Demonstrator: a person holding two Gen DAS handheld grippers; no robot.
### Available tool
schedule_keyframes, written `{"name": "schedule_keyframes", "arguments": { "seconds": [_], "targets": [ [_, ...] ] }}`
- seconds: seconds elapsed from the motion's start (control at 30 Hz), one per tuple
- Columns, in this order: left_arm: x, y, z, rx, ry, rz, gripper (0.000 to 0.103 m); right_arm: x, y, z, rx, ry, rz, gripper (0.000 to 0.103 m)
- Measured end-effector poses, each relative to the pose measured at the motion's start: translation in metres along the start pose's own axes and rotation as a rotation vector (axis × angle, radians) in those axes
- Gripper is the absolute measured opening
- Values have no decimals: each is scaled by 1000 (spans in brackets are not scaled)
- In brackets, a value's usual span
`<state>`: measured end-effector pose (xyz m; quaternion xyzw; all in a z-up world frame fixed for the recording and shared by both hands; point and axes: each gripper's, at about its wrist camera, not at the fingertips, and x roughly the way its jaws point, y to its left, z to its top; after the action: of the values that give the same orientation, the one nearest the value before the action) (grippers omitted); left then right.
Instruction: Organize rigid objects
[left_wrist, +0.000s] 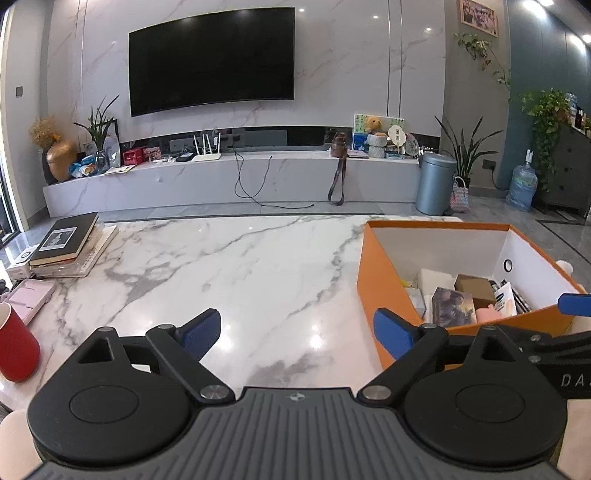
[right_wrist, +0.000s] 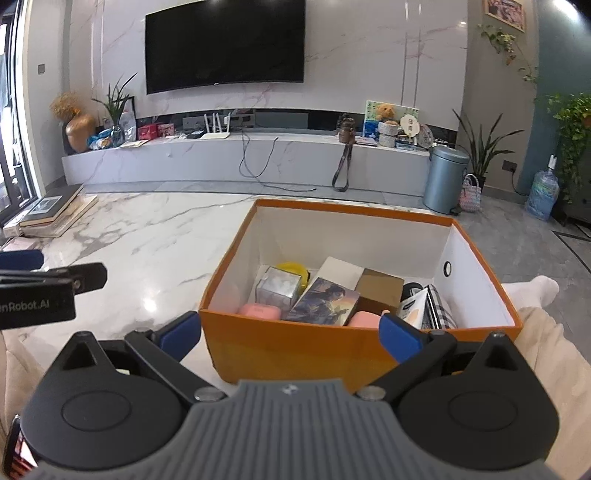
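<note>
- A living room lay ahead: a dark television (left_wrist: 211, 61) on a marble wall, a long low shelf under it, and up close a white marble table (left_wrist: 229, 266) catching the ceiling lights.
- The left gripper (left_wrist: 297, 328) hung low over bare tabletop, pointing forward and slightly down, its blue pads (left_wrist: 201, 332) spread wide with nothing between them.
- The right gripper (right_wrist: 291, 336) sat just behind the near wall of the orange box (right_wrist: 295, 347), also tilted down, its jaws wide apart and empty; one pad overlapped the box's near rim in that view, contact impossible to judge.
- The box stood on the table's right side, open-topped and already holding things: a picture-covered box (right_wrist: 323, 302), a brown carton (right_wrist: 380, 286), a clear cube (right_wrist: 277, 288), something yellow (right_wrist: 293, 267) and pink cases (right_wrist: 258, 313).
- Lettering on the left gripper's side read "enRobot.AI" in the right camera; "DA" showed on the right one's body in the left camera.
- A red cup (left_wrist: 16, 349) and stacked books (left_wrist: 64, 243) waited at the table's left.
</note>
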<state>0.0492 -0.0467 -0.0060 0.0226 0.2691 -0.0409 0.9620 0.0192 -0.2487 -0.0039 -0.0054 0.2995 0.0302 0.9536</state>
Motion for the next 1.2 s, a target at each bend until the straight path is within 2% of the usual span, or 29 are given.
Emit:
{"name": "schedule_keyframes", "arguments": {
  "seconds": [0.3, 0.63, 1.2],
  "targets": [
    [1, 2, -2, -41, 8, -57, 103, 1, -1, -4, 9, -31, -6, 101],
    [-6, -3, -1, -20, -25, -33, 103, -2, 0, -6, 4, -44, -12, 101],
    [-9, -1, -1, -20, -28, 3, 103, -4, 3, -7, 3, -43, -13, 101]
  ]
}}
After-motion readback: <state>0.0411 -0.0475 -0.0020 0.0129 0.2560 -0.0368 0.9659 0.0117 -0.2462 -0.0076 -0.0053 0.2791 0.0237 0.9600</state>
